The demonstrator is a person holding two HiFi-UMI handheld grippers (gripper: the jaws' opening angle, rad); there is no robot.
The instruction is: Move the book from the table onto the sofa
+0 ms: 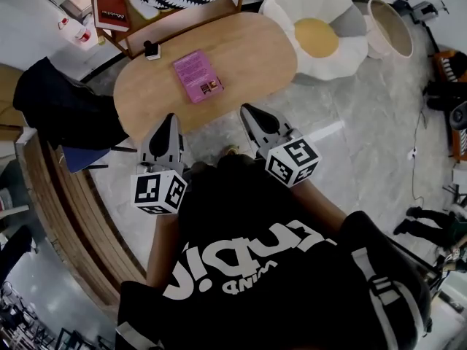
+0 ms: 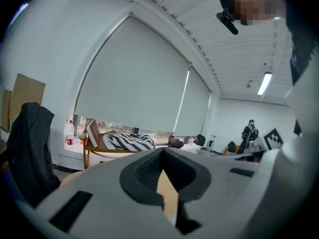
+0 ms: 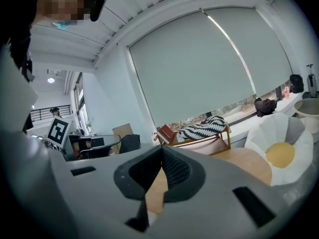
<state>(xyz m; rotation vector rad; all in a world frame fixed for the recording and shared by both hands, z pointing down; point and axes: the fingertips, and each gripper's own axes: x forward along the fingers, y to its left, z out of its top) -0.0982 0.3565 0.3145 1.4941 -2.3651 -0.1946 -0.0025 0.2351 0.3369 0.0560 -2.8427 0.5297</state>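
Ahead, the oval bench (image 1: 248,57) carries the pink book (image 1: 198,76) near its middle, long axis running away from the person and slightly slanted; it lies forward of and between the left claw (image 1: 169,119) and right claw (image 1: 251,111), both closed and empty, neither clearly nearer.

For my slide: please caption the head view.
Left hand-held gripper and right hand-held gripper, both shut, point toward the pink book on the wooden table.
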